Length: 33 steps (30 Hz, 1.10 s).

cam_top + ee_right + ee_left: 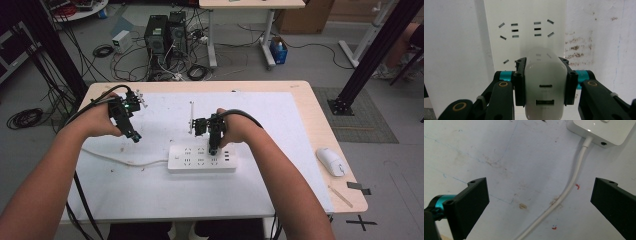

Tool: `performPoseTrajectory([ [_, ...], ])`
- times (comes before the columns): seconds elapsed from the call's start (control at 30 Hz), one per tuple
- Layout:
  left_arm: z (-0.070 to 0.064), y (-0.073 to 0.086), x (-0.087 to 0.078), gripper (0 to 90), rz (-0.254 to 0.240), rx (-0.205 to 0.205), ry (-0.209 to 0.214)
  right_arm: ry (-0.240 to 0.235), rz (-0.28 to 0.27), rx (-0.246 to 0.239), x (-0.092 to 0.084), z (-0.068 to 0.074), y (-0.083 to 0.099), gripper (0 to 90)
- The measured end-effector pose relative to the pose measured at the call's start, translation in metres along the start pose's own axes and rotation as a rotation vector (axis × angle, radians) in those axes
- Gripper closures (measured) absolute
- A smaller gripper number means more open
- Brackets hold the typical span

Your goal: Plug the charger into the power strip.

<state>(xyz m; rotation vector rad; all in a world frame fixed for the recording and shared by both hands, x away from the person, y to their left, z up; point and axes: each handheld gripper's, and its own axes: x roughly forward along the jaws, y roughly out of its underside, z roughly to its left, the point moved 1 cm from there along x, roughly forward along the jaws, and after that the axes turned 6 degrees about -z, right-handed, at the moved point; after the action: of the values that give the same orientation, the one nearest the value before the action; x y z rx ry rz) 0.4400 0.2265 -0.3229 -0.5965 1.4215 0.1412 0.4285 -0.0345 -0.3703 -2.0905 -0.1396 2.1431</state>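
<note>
A white power strip (pixel 201 158) lies on the white mat, its cord (pixel 120 159) trailing left. My right gripper (pixel 213 148) points down at the strip's top face. In the right gripper view, the right gripper (pixel 545 63) is shut on a white charger block (pixel 545 85) with two ports facing the camera. The block's far end sits against the strip (pixel 524 15), and its prongs are hidden. My left gripper (pixel 135 136) hovers left of the strip. In its own view the left gripper (pixel 540 187) stands open over the cord (pixel 574 180), near the strip's end (pixel 604 130).
A white computer mouse (pixel 331 161) and a thin wooden stick (pixel 340 196) lie near the table's right edge. A slim white rod (pixel 191 117) lies on the mat behind the strip. The floor beyond the table holds computer towers (pixel 165 32) and cables.
</note>
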Motion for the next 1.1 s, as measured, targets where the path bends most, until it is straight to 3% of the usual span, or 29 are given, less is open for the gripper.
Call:
performPoseTrajectory([
  [0.07, -0.001, -0.001, 0.001, 1.8, -0.006, 0.002, 0.003, 0.017, 0.040, -0.043, 0.008, 0.003, -0.004, 62.8],
  [0.17, -0.001, -0.001, 0.003, 1.8, -0.002, 0.000, 0.007, 0.001, -0.009, -0.025, 0.007, 0.000, 0.003, 62.9],
  [0.27, 0.000, 0.001, 0.004, 1.8, 0.013, 0.002, 0.006, 0.030, 0.010, -0.044, 0.008, 0.005, 0.001, 62.9],
  [0.4, 0.001, 0.001, 0.004, 1.8, 0.001, -0.008, 0.004, 0.029, 0.014, -0.033, 0.008, 0.005, 0.001, 63.0],
  [0.5, 0.000, 0.002, 0.005, 1.8, 0.000, -0.009, 0.003, 0.045, 0.025, -0.058, 0.009, 0.007, -0.002, 63.1],
  [0.6, 0.000, 0.001, 0.006, 1.8, 0.009, -0.009, 0.001, 0.031, 0.026, -0.052, 0.009, 0.004, -0.001, 63.1],
  [0.67, -0.001, 0.000, 0.007, 1.8, 0.006, -0.011, 0.003, 0.006, 0.023, -0.011, 0.008, 0.001, 0.000, 63.0],
  [0.77, -0.002, -0.002, 0.007, 1.8, 0.011, 0.002, 0.006, 0.020, 0.036, -0.017, 0.009, 0.004, -0.002, 63.0],
  [0.9, -0.004, -0.004, 0.005, 1.8, 0.007, 0.005, 0.002, 0.069, 0.072, -0.068, 0.014, 0.012, -0.008, 63.0],
  [0.97, -0.005, -0.003, 0.003, 1.8, 0.000, 0.007, 0.001, 0.039, 0.039, -0.032, 0.013, 0.007, -0.003, 63.1],
  [1.03, -0.005, -0.002, 0.003, 1.8, 0.000, 0.010, 0.001, 0.029, 0.007, -0.027, 0.013, 0.004, 0.000, 63.0],
  [1.1, -0.005, -0.001, 0.003, 1.8, 0.006, -0.001, -0.001, 0.036, 0.012, -0.027, 0.013, 0.005, -0.001, 63.0],
])
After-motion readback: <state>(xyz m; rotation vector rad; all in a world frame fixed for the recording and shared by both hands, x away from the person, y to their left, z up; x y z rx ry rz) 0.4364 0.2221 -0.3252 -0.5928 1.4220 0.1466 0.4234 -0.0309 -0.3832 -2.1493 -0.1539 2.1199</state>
